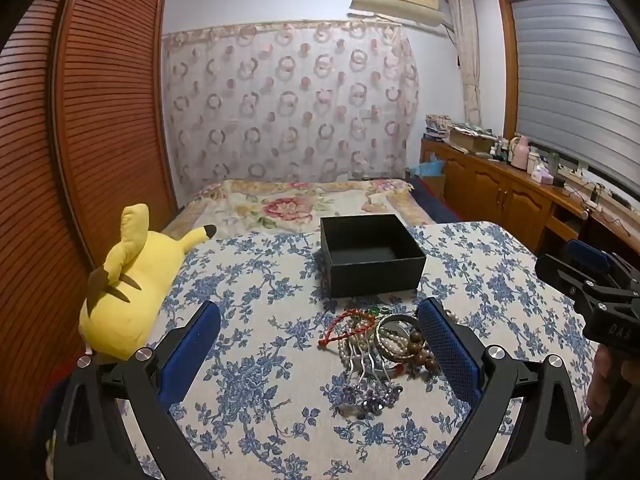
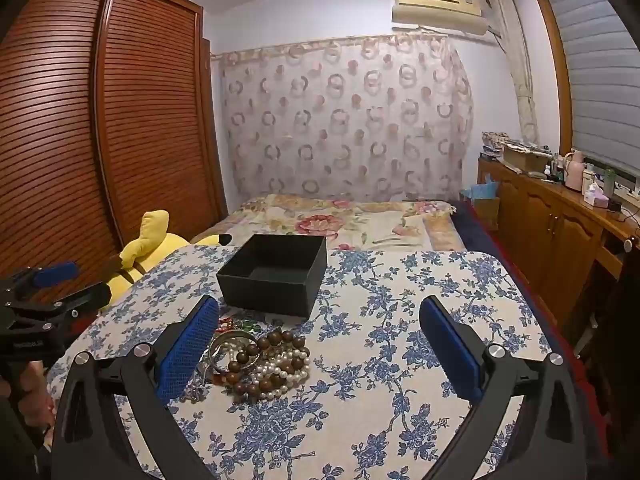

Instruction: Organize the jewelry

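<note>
left gripper (image 1: pixel 319 322): fingers spread wide, nothing held, raised above the bench (image 1: pixel 248 376) with its blue floral cloth. right gripper (image 2: pixel 319 318): fingers spread wide as well, nothing held.

jewelry pile (image 1: pixel 380 344): loose on the bench, between the left fingers and nearer the right-hand one, which hides its edge. in the right wrist view, pile (image 2: pixel 256 360) just beside the left-hand finger (image 2: pixel 188 344), partly behind it; wide bare cloth between pile and right-hand finger (image 2: pixel 448 344).

pile contents, left wrist view:
- red cord bracelet (image 1: pixel 344 326), toward the left-hand finger.
- metal bangle (image 1: pixel 396 338), at centre.
- purple bead cluster (image 1: pixel 372 394) on thin metal stems, on the near side of the pile.
- green pieces (image 1: pixel 378 311), on the far side.

pile contents, right wrist view:
- brown wooden bead string (image 2: pixel 276 346), across the top.
- white pearl strand (image 2: pixel 280 374), tangled under the brown beads.

black box (image 1: pixel 374 258): open, no lid, upright, beyond the fingertips and just past the pile; interior dark, no contents seen. in the right wrist view, box (image 2: pixel 274 274) ahead of the left-hand finger.

yellow plush toy (image 1: pixel 128 284): outside the left-hand finger of the left gripper, at the bench edge. bed (image 1: pixel 296 204) beyond the box.
</note>
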The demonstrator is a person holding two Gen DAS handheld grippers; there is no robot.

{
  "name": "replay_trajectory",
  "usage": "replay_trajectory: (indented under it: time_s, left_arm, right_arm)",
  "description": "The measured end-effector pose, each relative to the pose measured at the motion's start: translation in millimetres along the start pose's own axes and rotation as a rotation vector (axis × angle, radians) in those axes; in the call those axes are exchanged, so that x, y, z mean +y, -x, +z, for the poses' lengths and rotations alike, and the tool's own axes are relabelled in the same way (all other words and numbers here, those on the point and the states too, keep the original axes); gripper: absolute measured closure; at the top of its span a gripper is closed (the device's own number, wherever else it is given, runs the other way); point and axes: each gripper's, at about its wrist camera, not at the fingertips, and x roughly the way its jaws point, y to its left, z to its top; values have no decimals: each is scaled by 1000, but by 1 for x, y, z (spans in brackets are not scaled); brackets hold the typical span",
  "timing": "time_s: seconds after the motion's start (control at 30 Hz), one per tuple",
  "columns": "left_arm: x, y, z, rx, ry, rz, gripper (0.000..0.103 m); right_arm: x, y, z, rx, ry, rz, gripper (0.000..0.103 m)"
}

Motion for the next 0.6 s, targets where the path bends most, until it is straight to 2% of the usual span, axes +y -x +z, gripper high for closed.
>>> replay_trajectory:
  time_s: [0.6]
  left_arm:
    - [1,0,0,4,10,-4,7]
  right_arm:
    - [1,1,0,5,-6,1,2]
